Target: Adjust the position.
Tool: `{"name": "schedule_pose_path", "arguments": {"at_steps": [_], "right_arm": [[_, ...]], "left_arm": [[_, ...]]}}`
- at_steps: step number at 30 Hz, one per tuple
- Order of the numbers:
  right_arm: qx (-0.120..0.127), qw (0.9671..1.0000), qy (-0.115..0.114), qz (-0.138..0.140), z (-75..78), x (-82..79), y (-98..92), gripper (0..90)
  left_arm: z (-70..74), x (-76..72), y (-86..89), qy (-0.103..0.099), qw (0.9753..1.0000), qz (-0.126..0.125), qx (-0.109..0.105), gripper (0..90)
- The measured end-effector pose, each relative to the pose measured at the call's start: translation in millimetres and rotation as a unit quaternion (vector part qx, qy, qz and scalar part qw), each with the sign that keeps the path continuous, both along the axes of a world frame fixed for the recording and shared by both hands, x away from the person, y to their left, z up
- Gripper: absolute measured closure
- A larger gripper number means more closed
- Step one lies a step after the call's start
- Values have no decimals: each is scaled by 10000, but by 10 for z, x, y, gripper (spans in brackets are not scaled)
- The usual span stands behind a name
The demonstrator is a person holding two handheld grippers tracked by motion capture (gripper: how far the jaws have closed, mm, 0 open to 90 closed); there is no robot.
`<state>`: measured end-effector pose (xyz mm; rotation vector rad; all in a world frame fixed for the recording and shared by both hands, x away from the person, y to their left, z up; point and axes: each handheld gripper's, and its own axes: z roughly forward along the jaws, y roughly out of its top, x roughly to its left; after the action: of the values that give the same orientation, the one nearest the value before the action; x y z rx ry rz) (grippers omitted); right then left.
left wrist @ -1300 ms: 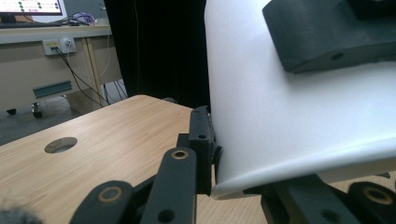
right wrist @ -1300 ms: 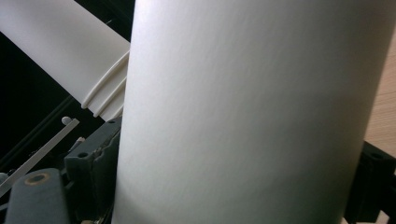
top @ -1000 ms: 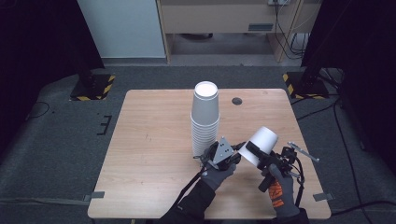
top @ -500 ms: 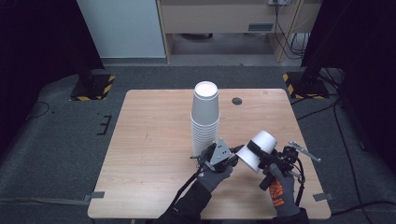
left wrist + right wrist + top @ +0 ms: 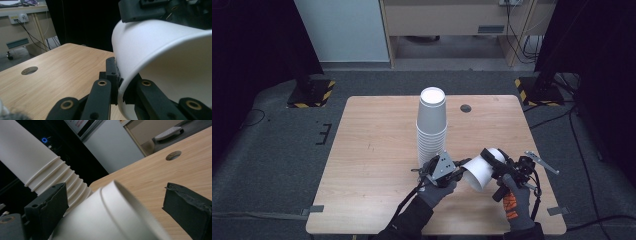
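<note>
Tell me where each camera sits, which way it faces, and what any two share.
High view: above the person's side, facing forward and down on the table; both gloved hands show.
Left gripper view: rides the left gripper, whose jaws pinch the paper cup's rim.
Right gripper view: rides the right gripper, jaws spread around that cup.
Shared: the cup stack shows in the high and right gripper views.

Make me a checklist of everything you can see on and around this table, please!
Surface: wooden table with a round hole near its far edge.
Job's things: tall stack of white cups, upside down; one loose cup held on its side between the grippers.
Clutter: nothing seen.
Grippers: left gripper pinches the loose cup's rim; right gripper sits at the cup's base, jaws apart on either side of it.
Cables: wires by the right gripper and on the floor at right.
Surroundings: grey floor, black-yellow striped feet.
</note>
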<state>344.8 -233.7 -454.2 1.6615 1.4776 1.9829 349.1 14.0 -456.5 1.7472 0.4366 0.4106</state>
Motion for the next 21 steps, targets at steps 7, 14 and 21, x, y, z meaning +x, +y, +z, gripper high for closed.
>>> {"name": "schedule_pose_path", "arguments": {"at_steps": [7,14,21], "right_arm": [[-231,9996,-30,-161,-11,21,-52,71],[-431,9984,-60,-369,-31,49,-139,85],[-901,9948,-94,-458,-65,83,-174,91]], "left_arm": [[63,-39,104,12,9999,-120,90,863],[105,-96,266,42,9996,-213,195,863],[139,-121,541,88,9997,-86,218,863]]}}
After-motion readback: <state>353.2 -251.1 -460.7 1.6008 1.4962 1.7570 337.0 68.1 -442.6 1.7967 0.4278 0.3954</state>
